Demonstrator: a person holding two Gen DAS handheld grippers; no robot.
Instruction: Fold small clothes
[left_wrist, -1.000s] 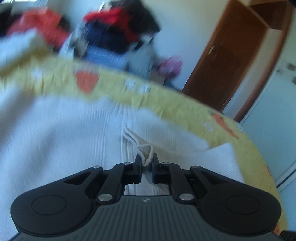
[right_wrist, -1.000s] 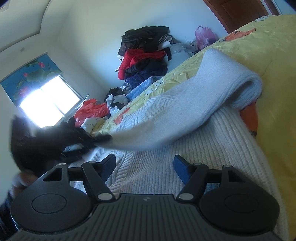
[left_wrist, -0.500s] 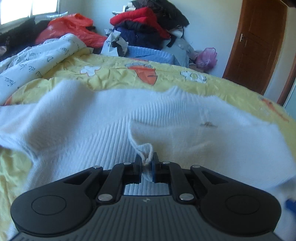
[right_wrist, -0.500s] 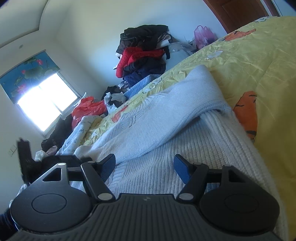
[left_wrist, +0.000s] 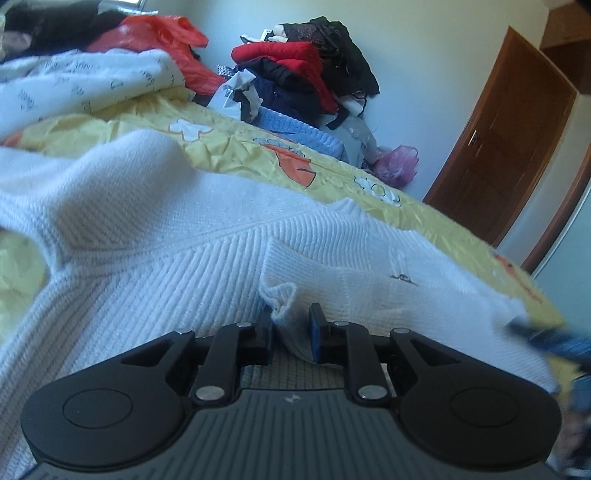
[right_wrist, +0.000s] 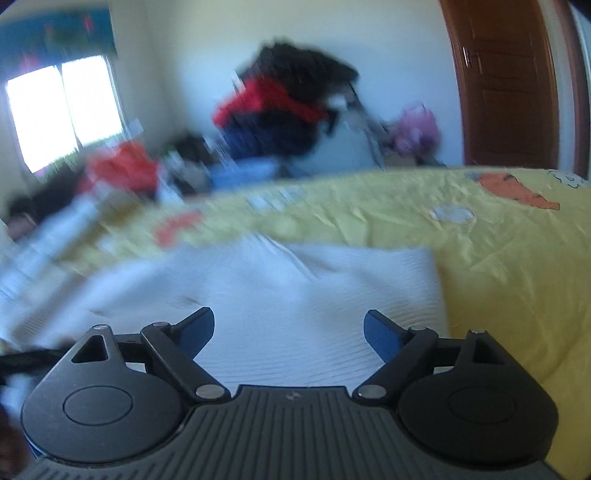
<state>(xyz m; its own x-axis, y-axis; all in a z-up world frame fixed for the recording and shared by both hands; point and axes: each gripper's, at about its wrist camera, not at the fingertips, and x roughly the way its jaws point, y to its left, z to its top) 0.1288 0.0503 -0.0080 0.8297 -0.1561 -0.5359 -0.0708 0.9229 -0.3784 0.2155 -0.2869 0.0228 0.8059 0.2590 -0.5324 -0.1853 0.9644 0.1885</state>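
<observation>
Left wrist view showed my left gripper (left_wrist: 290, 334) low over the one white knit sweater (left_wrist: 155, 266), which lay spread on the yellow bedspread (left_wrist: 240, 147). Its jaws were opening, and a small bunched fold of the sweater's cloth (left_wrist: 284, 306) stood between the two blue pads (left_wrist: 315, 332); the fold touched the left pad, while the right pad stood just apart from it, so I was no longer pinching it. Beyond the sweater, on the far side of the bedspread, I counted one heap of red, navy and black clothes (left_wrist: 306, 74), one pale blue knit (left_wrist: 299, 138) at its foot, one white printed blanket (left_wrist: 85, 85), one pink bag (left_wrist: 400, 164) and one brown door (left_wrist: 509, 147). Right wrist view, blurred on its left half, showed my right gripper (right_wrist: 289, 334) above the near part of the same sweater (right_wrist: 295, 295), its jaws opening wide with nothing between them and the cloth lying flat beneath. One bright window (right_wrist: 62, 110) lit the wall behind the bedspread (right_wrist: 498, 258).
</observation>
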